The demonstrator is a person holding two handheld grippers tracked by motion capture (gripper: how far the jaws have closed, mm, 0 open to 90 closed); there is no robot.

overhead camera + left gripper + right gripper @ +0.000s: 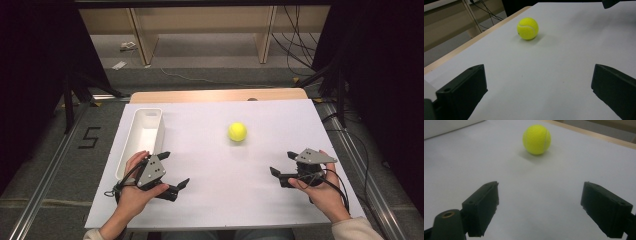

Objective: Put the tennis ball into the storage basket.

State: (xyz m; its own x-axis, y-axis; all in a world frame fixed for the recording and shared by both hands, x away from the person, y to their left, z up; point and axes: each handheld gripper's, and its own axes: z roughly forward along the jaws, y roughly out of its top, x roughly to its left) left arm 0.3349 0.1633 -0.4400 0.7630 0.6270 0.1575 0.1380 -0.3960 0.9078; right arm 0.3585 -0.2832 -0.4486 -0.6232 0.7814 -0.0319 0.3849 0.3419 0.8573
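A yellow tennis ball (237, 131) rests on the white table sheet (210, 200), a little right of centre. It lies ahead of both grippers, apart from them (528, 28) (537, 139). My left gripper (174, 170) sits near the front left, held in a hand, jaws wide open with nothing between them (537, 92). My right gripper (283, 164) sits at the front right, also open and empty (540, 208), its jaws pointing left toward the ball.
A long white tray (151, 114) lies along the sheet's left edge, just beyond the left hand. A wooden table edge (215, 95) runs along the back. Wooden shelving and cables stand on the floor beyond.
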